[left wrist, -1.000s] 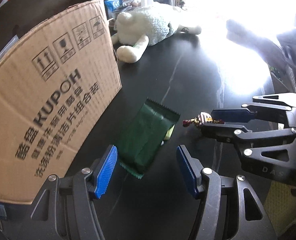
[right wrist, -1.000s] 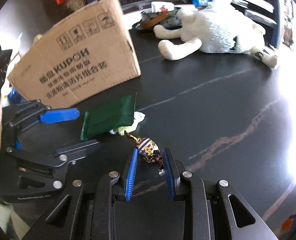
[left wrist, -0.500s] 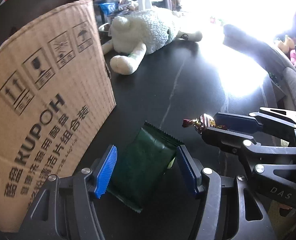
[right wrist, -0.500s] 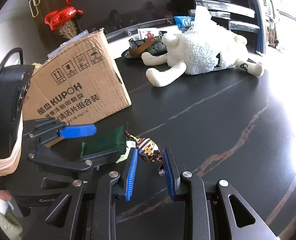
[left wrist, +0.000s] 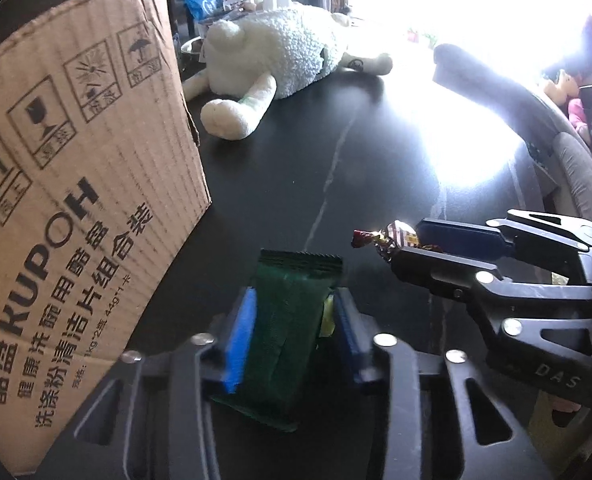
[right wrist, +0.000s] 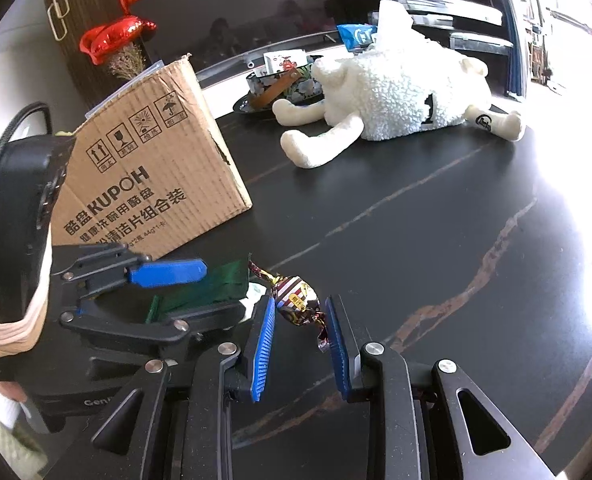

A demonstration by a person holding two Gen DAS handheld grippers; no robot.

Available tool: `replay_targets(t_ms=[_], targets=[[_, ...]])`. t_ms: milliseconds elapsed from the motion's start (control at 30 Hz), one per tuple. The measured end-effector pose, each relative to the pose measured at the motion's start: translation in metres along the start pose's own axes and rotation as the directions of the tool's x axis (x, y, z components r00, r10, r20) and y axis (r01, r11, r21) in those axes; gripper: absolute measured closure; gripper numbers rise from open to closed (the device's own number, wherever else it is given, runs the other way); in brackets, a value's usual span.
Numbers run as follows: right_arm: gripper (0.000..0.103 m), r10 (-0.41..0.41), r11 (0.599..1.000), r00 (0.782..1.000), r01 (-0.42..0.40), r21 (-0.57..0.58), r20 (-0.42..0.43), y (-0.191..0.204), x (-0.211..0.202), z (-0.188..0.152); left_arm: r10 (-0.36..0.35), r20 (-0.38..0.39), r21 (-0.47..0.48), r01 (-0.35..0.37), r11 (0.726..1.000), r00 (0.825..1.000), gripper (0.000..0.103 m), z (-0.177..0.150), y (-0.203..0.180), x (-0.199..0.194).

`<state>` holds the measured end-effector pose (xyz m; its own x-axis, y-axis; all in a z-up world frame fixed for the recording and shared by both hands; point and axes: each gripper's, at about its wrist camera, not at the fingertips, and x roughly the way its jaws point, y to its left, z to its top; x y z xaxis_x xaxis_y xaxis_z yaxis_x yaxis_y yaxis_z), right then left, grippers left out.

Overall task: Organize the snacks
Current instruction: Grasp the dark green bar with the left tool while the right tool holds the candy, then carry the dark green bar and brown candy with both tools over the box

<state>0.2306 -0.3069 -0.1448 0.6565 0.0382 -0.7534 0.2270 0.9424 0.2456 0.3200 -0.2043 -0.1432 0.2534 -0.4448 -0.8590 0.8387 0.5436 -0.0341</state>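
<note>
A dark green snack packet [left wrist: 292,344] lies on the black table [left wrist: 376,152], next to a cardboard box [left wrist: 76,200]. My left gripper [left wrist: 296,294] straddles it; its jaws are closing and both blue pads touch the packet's sides. A pale yellow wrapper [left wrist: 328,316] peeks out beside the packet. To the right, my right gripper [left wrist: 408,242] is shut on a striped wrapped candy [left wrist: 392,234], held just above the table. In the right wrist view the candy [right wrist: 296,296] sits between the pads of the right gripper [right wrist: 300,302], with the green packet [right wrist: 212,286] just left of it.
A white plush sheep [right wrist: 396,96] lies across the far side of the table. Behind it stand a patterned bowl [right wrist: 280,84] holding snacks and a blue packet [right wrist: 356,34]. The cardboard box [right wrist: 152,176] stands at the left. Glare hides the table's right edge.
My left gripper moved forward over the green packet and its jaws narrowed from wide apart to touching the packet's sides. The right gripper kept its hold on the candy.
</note>
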Motion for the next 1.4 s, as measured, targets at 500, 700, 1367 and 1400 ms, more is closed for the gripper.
replay_targets(t_ms=[500, 700, 1367, 1400], targets=[[0.075, 0.047, 0.999, 0.999, -0.047, -0.004, 0.014, 0.006, -0.007, 0.000, 0.135, 0.081, -0.089, -0.128, 0.988, 0.988, 0.094, -0.015, -0.005, -0.039], [0.075, 0.066, 0.996, 0.997, -0.064, -0.056, 0.044, 0.020, -0.020, 0.003, 0.142, 0.108, -0.133, -0.127, 0.983, 0.984, 0.094, -0.020, -0.003, -0.056], [0.075, 0.157, 0.979, 0.980, -0.137, -0.151, 0.124, 0.060, -0.076, 0.029, 0.226, 0.244, -0.256, -0.162, 0.953, 0.943, 0.094, -0.019, -0.010, -0.148], [0.075, 0.163, 0.978, 0.978, -0.142, -0.154, 0.130, 0.062, -0.079, 0.032, 0.231, 0.257, -0.264, -0.162, 0.951, 0.938, 0.094, -0.019, -0.009, -0.154]])
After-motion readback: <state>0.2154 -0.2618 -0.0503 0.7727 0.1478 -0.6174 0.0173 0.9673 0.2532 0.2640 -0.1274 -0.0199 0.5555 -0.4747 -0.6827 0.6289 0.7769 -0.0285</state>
